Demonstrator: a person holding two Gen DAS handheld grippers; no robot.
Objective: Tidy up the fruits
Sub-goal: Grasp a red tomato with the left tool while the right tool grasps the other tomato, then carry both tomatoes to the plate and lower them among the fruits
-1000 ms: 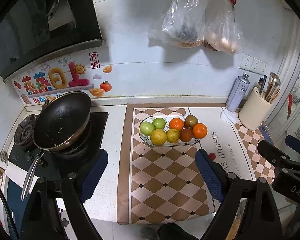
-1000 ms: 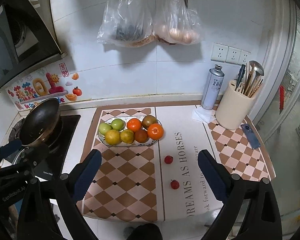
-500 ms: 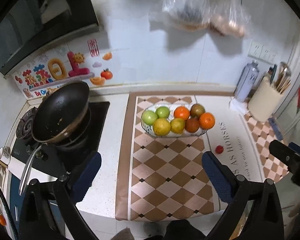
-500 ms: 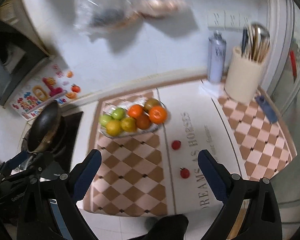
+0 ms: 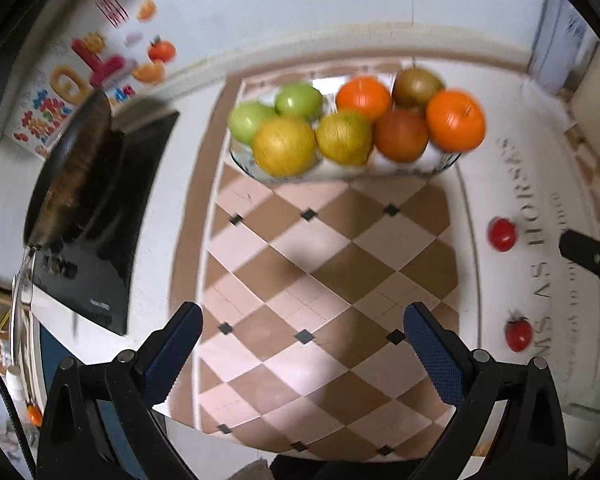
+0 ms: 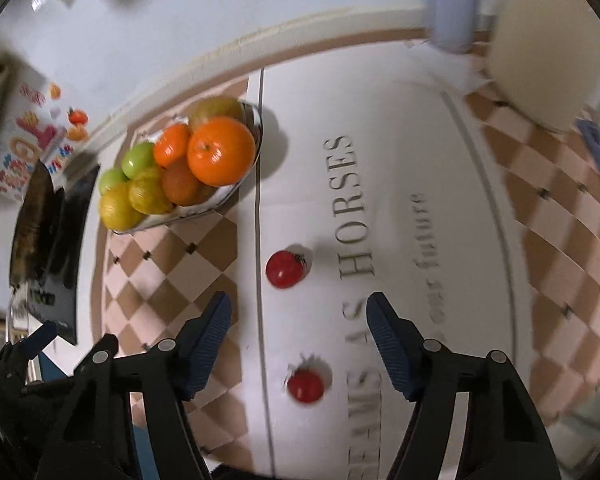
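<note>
Red cherry tomatoes now loom close as we drop both grippers toward the worktop.
Our right gripper [image 6: 298,316] is closing, nothing between its fingers yet; nearer red tomato [image 6: 305,386] lies below, the other red tomato [image 6: 285,269] toward the fruit-filled glass bowl [image 6: 236,192]. Left gripper [image 5: 300,336] spread wide, empty.

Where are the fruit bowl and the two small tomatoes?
fruit bowl [image 5: 446,164]: left wrist view, its glass rim.
far tomato [image 6: 285,269]: right wrist view, its middle.
near tomato [image 6: 306,386]: right wrist view, its middle.
</note>
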